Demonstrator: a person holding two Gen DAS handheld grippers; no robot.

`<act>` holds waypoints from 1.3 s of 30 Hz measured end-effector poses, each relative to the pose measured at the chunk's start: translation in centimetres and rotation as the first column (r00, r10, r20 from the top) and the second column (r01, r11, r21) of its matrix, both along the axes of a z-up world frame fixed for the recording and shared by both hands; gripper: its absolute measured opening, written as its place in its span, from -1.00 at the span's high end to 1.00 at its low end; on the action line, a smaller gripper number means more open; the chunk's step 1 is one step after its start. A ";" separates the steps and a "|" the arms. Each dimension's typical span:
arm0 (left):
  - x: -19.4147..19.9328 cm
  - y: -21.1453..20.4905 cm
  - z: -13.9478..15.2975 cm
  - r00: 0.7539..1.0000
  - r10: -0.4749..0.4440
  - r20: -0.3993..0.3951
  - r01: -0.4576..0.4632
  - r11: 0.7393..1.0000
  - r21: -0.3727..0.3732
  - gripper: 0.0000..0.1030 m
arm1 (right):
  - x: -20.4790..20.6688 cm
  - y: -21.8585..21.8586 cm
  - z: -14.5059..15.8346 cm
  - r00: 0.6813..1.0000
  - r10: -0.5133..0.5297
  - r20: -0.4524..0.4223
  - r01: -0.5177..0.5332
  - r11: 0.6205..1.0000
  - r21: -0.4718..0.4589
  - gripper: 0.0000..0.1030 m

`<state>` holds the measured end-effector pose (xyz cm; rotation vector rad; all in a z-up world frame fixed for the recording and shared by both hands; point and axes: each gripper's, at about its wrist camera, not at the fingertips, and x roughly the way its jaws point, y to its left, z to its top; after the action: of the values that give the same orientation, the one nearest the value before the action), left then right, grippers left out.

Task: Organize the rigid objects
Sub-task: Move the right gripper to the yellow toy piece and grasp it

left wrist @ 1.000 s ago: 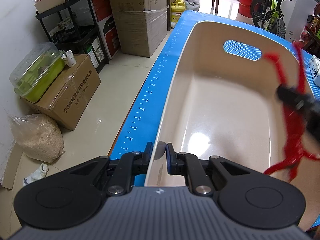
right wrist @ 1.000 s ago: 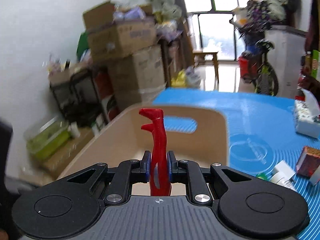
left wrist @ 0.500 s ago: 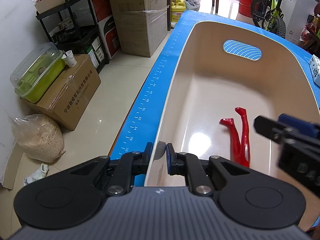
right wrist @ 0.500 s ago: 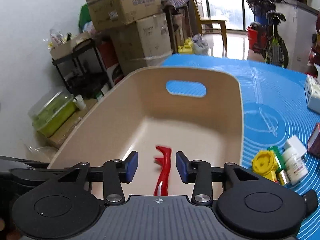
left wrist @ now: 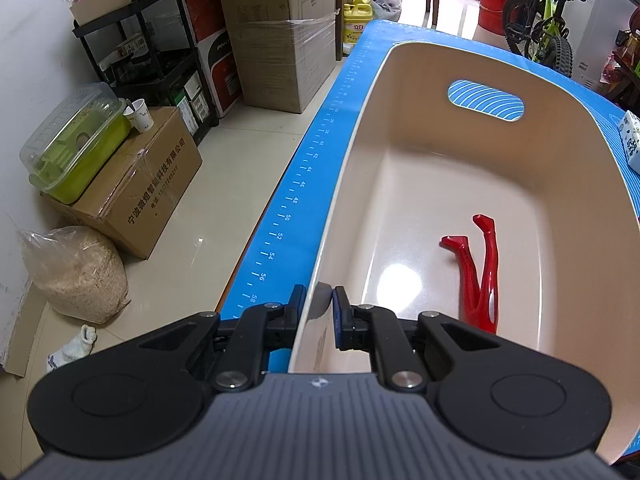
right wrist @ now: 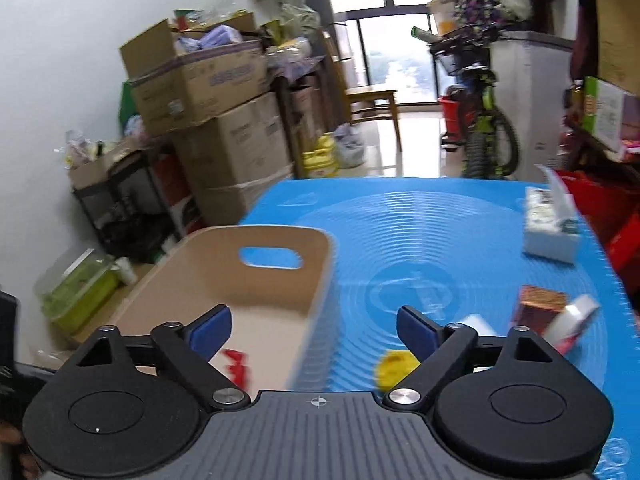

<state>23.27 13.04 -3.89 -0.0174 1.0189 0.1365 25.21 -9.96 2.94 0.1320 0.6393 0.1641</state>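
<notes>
A beige bin (left wrist: 568, 120) with a handle slot stands on the blue mat. My left gripper (left wrist: 318, 304) is shut on the bin's near rim. A red leg-shaped object (left wrist: 482, 272) lies on the bin floor; in the right wrist view it shows as a red blur (right wrist: 238, 366) inside the bin (right wrist: 280, 240). My right gripper (right wrist: 316, 330) is open wide and empty, raised over the bin's right wall. A yellow cap (right wrist: 394, 366), a small brown box (right wrist: 540, 306) and white bottles (right wrist: 572, 318) lie on the mat to the right.
A white tissue box (right wrist: 550, 224) sits at the mat's (right wrist: 420, 216) far right. Left of the table are cardboard boxes (left wrist: 132, 184), a black shelf (left wrist: 148, 52) and a sack of grain (left wrist: 76, 276) on the floor. A bicycle (right wrist: 484, 136) stands beyond the table.
My right gripper let go of the red object, which dropped onto the bin floor. It then opened wider and swung up and to the right. The left gripper held still.
</notes>
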 end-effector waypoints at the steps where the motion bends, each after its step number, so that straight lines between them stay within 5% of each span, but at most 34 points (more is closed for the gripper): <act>1: 0.0 0.0 0.0 1.000 0.000 0.000 0.000 1.000 0.000 0.70 | -0.1 -0.7 -0.2 1.000 -0.013 0.000 0.013 1.000 -0.019 -0.80; 16: 0.1 0.0 0.1 1.000 0.000 -0.003 0.000 1.000 0.002 0.69 | 0.9 -4.8 -8.7 0.969 -0.114 -0.219 0.088 0.988 -0.128 -0.84; 24: 0.1 0.0 0.1 1.000 0.000 -0.003 0.000 1.000 0.003 0.69 | 1.9 -3.3 -11.1 0.973 -0.068 -0.219 0.033 0.986 -0.161 -0.81; 30: 0.1 0.0 0.1 1.000 -0.001 -0.003 0.001 1.000 0.004 0.69 | 2.8 -2.6 -12.2 0.975 -0.052 -0.215 0.019 0.988 -0.156 -0.60; 39: 0.2 -0.2 0.0 1.000 -0.001 -0.003 0.001 1.000 0.010 0.68 | 3.0 -2.5 -13.4 0.980 -0.071 -0.187 0.043 0.988 -0.148 0.07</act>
<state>23.45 12.84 -3.86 -0.0076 1.0212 0.1405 28.20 -12.49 -10.41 0.0275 0.8368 0.0498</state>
